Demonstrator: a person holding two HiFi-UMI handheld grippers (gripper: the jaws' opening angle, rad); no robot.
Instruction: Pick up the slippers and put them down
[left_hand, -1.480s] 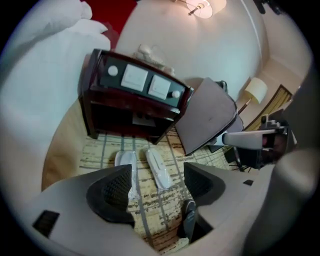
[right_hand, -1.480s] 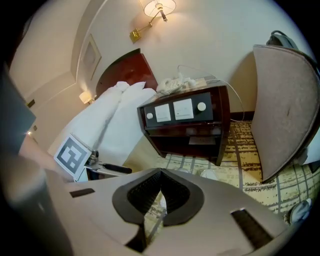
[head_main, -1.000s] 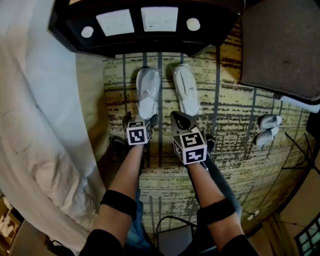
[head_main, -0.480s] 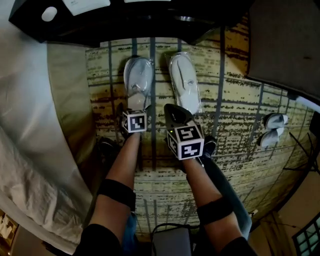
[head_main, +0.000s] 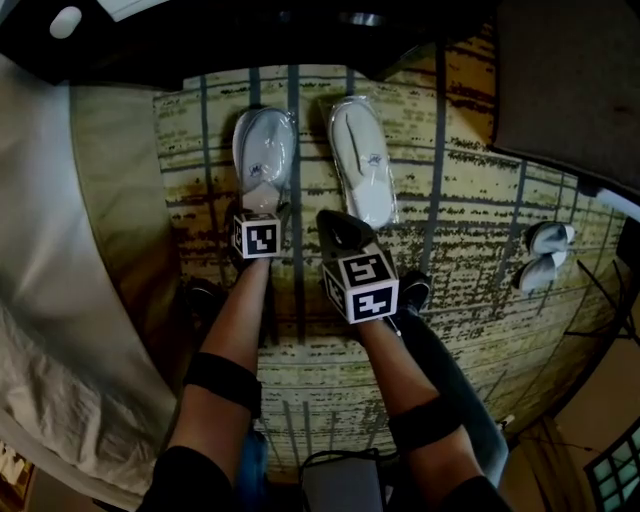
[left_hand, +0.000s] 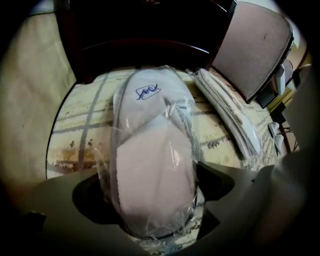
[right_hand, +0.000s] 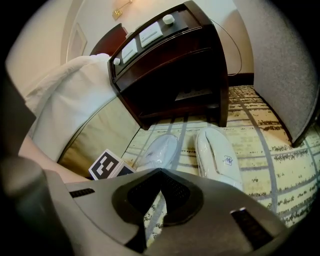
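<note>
Both grippers have sunk toward the carpet (head_main: 450, 230) since a second ago. The left slipper (left_hand: 152, 170), plastic-wrapped, lies flat there beside the right slipper (head_main: 362, 160), in front of the nightstand (right_hand: 170, 65). Its heel sits between the wide jaws of the left gripper (head_main: 258, 207), which have just been closing slightly without visibly squeezing it. The right gripper (head_main: 332, 224) hangs just short of the right slipper, jaws together and empty. The grasp seems in hand; next the jaws must clamp the heel. Whether the pads touch the wrap is unclear.
</note>
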